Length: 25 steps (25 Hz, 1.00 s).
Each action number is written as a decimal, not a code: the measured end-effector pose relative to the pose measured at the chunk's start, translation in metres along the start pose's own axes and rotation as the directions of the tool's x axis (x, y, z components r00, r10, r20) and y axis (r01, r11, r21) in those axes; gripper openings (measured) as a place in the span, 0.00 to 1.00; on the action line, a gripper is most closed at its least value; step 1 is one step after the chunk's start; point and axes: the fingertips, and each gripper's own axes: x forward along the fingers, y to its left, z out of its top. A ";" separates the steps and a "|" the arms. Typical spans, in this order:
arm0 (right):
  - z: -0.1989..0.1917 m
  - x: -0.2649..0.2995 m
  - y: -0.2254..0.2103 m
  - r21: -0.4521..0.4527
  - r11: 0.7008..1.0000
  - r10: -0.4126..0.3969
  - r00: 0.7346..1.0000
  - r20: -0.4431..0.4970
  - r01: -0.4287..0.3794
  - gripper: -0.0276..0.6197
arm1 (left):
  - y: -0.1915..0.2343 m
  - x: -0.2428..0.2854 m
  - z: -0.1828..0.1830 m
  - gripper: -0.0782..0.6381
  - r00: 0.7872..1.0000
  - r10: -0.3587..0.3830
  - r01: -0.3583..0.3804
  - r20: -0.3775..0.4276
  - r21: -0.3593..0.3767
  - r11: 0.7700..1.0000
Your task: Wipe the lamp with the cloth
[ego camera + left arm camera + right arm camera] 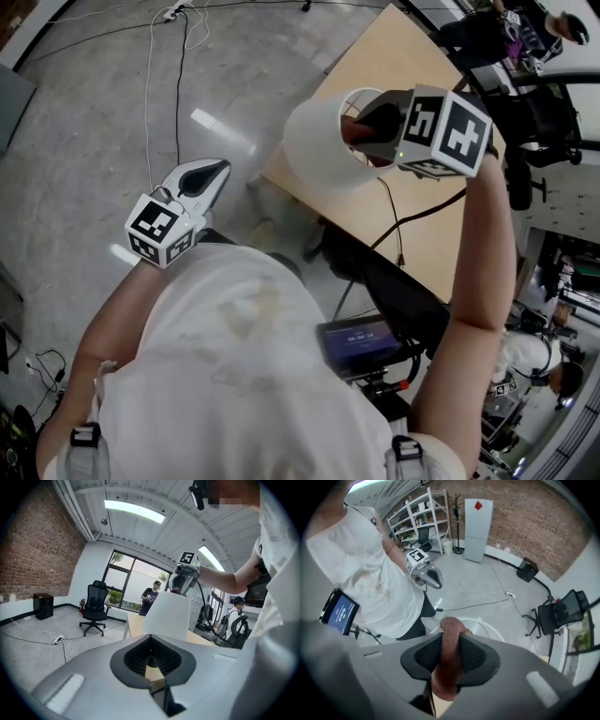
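Note:
The lamp's white shade (319,145) stands at the near edge of a wooden table (422,66). My right gripper (367,131) points down into the shade's open top, shut on a reddish-brown cloth (449,677) bunched between its pads; the shade's rim (490,626) shows just below it. My left gripper (208,176) hangs off to the left over the floor, well apart from the lamp, with its jaws together and nothing in them. From the left gripper view (151,656) the shade (168,616) stands ahead, with the right gripper (183,579) on top of it.
A black cord (394,225) runs from the lamp across the table. A screen on a stand (361,342) sits by my right side. Cables (178,56) trail on the concrete floor. An office chair (95,606) and a person (151,597) are beyond the table.

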 end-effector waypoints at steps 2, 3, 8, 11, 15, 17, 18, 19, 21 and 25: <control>0.001 -0.006 -0.014 0.093 0.995 -0.045 0.996 0.078 0.037 0.21 | 0.002 -0.001 0.001 0.11 1.000 0.002 -0.002 0.001 0.002 1.000; 0.001 -0.013 -0.019 0.134 0.990 -0.067 0.991 0.115 0.051 0.21 | 0.004 -0.001 0.001 0.11 1.000 0.002 -0.002 0.002 0.004 1.000; 0.011 -0.056 -0.012 0.226 0.973 -0.116 0.950 0.289 0.050 0.21 | 0.005 -0.007 0.000 0.11 1.000 -0.015 0.015 -0.007 -0.001 1.000; 0.016 -0.068 0.005 0.205 0.979 -0.083 0.946 0.313 0.018 0.21 | 0.005 -0.006 0.004 0.11 0.999 -0.043 0.043 -0.013 0.012 0.999; 0.005 -0.085 0.031 0.213 0.976 -0.101 0.956 0.274 0.042 0.21 | -0.003 -0.008 0.012 0.11 0.996 -0.091 0.092 -0.015 0.037 0.995; 0.004 -0.101 0.030 0.261 0.962 -0.162 0.941 0.298 0.083 0.21 | -0.003 -0.011 0.017 0.11 0.994 -0.107 0.107 -0.015 0.041 0.993; 0.004 -0.110 0.024 0.289 0.951 -0.201 0.928 0.313 0.109 0.21 | -0.002 -0.012 0.020 0.11 0.994 -0.108 0.109 -0.011 0.044 0.993; 0.003 -0.119 0.016 0.320 0.937 -0.245 0.913 0.325 0.138 0.22 | 0.000 -0.011 0.024 0.11 0.994 -0.110 0.110 -0.006 0.047 0.993; -0.001 -0.136 0.000 0.385 0.900 -0.345 0.876 0.338 0.205 0.22 | 0.001 -0.006 0.031 0.11 0.992 -0.128 0.128 -0.004 0.064 0.990; 0.003 -0.160 0.000 0.491 0.802 -0.545 0.756 0.364 0.342 0.22 | 0.000 -0.002 0.035 0.11 0.981 -0.196 0.196 -0.016 0.122 0.973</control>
